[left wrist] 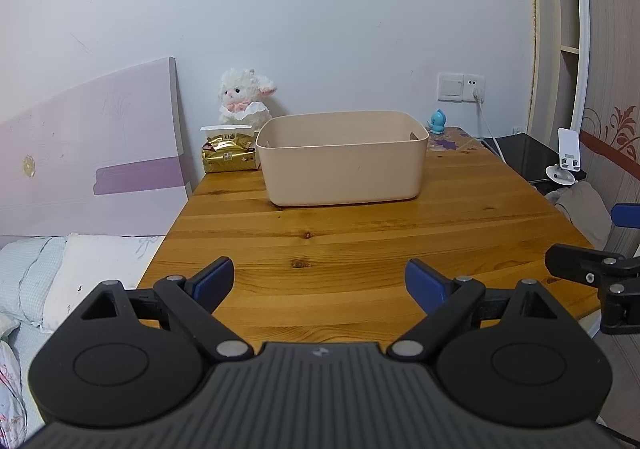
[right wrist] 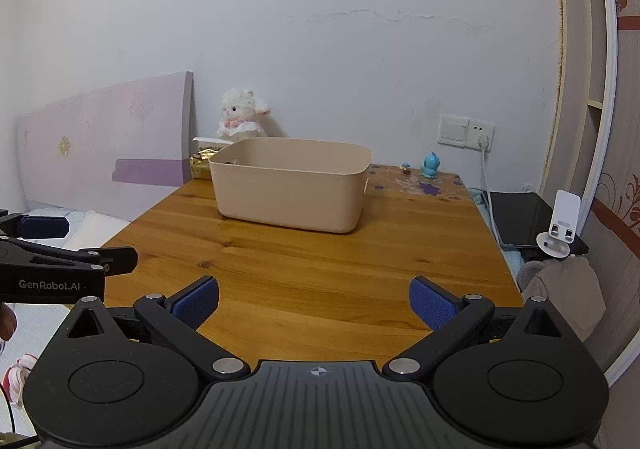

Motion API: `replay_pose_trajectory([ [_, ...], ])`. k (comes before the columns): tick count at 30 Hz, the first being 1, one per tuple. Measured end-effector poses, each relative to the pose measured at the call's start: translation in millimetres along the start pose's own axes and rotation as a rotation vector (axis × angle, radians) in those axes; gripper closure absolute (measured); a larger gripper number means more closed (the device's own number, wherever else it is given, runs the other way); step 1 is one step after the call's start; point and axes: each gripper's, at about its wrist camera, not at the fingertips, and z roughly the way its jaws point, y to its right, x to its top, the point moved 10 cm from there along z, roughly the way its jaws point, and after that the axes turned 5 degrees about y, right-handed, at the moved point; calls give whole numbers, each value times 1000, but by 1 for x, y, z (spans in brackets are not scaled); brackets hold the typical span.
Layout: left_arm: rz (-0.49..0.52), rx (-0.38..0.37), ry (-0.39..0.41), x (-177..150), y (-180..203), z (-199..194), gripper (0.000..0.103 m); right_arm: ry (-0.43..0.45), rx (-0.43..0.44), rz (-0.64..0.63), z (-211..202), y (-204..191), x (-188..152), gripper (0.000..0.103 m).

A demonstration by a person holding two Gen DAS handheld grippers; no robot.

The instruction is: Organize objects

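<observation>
A beige plastic bin (left wrist: 342, 157) (right wrist: 291, 183) stands at the far middle of the wooden table (left wrist: 360, 245) (right wrist: 304, 257); small dark items barely show inside at its left end. My left gripper (left wrist: 319, 281) hovers open over the table's near edge, nothing between its blue pads. My right gripper (right wrist: 314, 299) is open too, over the near edge, holding nothing. Each gripper shows at the side of the other's view. Behind the bin sit a white plush lamb (left wrist: 244, 97) (right wrist: 241, 115), a gold tissue pack (left wrist: 229, 155) and a small blue figurine (left wrist: 437, 121) (right wrist: 430, 165).
A tiny mushroom-like toy (right wrist: 406, 167) sits by the figurine. A wall socket with a white cable (right wrist: 485, 141) is behind. A black tablet (right wrist: 520, 217) and white phone stand (right wrist: 560, 225) lie right of the table. A bed with pillows (left wrist: 60, 269) and lilac headboard is at left.
</observation>
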Motion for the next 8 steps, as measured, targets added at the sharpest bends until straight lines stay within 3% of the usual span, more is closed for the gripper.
replay_pose_trajectory([
  [8, -9, -4, -12, -1, -3, 3, 10, -2, -6, -2, 1, 1, 1, 0],
])
